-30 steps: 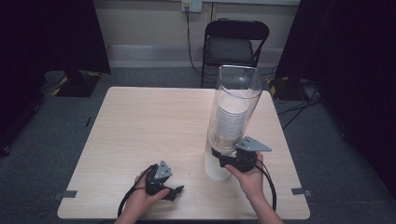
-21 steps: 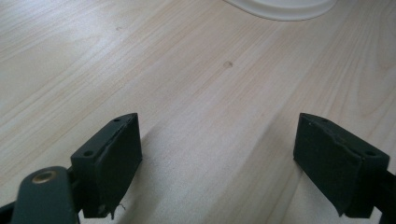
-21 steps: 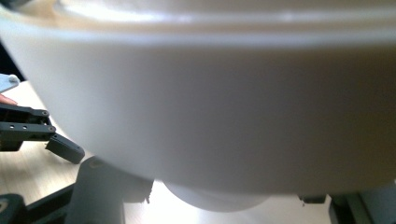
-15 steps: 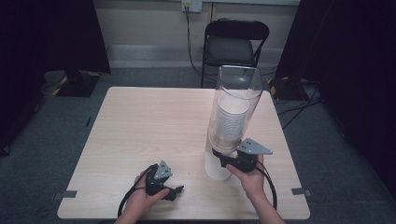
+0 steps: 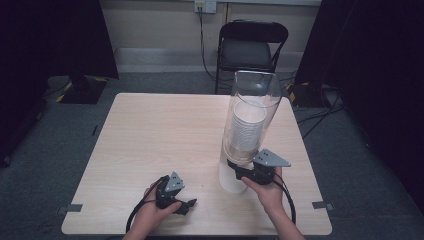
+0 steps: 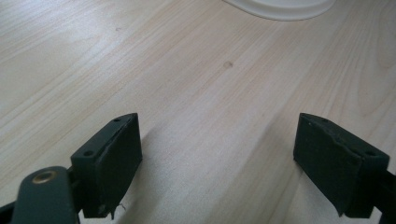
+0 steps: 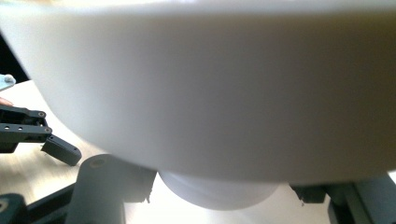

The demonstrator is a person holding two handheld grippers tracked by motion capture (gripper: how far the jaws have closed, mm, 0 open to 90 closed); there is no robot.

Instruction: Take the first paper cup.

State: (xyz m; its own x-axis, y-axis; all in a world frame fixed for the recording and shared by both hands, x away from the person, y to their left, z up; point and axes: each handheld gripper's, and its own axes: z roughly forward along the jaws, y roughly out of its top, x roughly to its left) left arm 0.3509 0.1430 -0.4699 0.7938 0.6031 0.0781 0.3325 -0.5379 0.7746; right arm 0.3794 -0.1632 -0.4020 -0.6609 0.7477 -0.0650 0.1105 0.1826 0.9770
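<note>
Item one, your left gripper [image 5: 186,204]: resting low on the table [image 5: 165,130] near the front edge, jaws wide apart and empty, unmoved over the last second.

Item two, cup dispenser [image 5: 248,125]: a clear tube with a white cup stack [image 5: 246,131], standing on the table's right half.

Item three, your right gripper [image 5: 235,169]: at the dispenser's mouth, jaws either side of the bottom cup [image 7: 219,193]; whether they clamp it cannot be told. It has edged slightly lower, which suggests the pull-down has begun.
</note>
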